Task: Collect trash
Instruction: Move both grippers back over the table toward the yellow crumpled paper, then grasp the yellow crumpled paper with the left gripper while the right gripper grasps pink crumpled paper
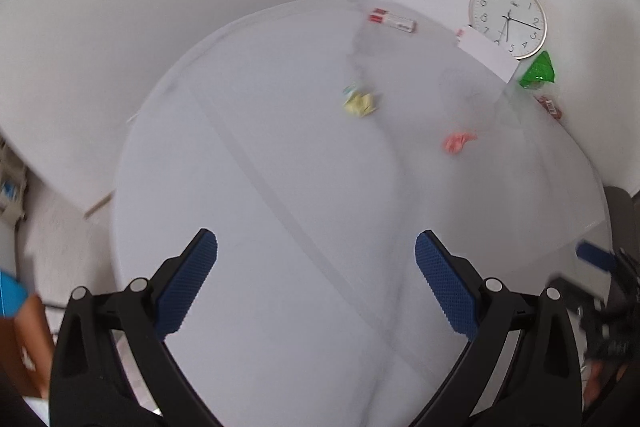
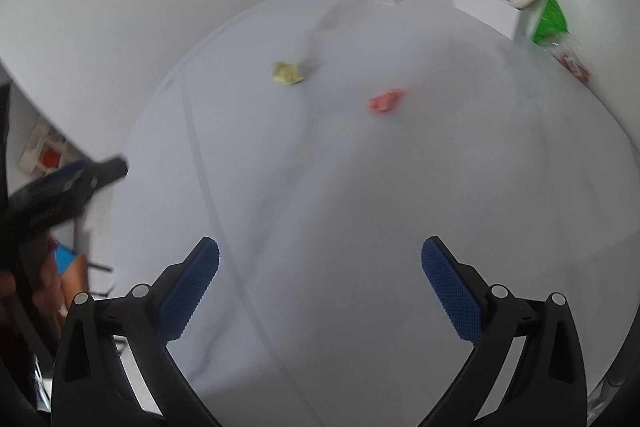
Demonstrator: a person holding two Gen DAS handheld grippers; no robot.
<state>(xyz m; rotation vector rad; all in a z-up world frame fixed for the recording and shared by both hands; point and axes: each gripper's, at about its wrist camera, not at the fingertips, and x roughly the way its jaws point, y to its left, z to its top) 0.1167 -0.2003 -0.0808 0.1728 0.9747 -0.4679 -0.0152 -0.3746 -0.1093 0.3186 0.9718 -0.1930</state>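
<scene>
Judging by the tabletop [image 1: 248, 211], nothing's collected: yellow wad [image 1: 360, 101] and pink wad [image 1: 459, 141] lie loose (well apart). My left gripper [image 1: 316, 279] and right gripper [image 2: 320, 287] gape empty.

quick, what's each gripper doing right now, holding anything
left gripper: open, holding nothing, over the white table.
right gripper: open, holding nothing.

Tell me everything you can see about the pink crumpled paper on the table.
The pink crumpled paper is a small wad of salmon-pink paper, creased and squashed into an irregular lump, blurred in both views. It lies loose on the white table, right of the yellow wad and apart from it. Nothing touches it; neither claw is near.
</scene>
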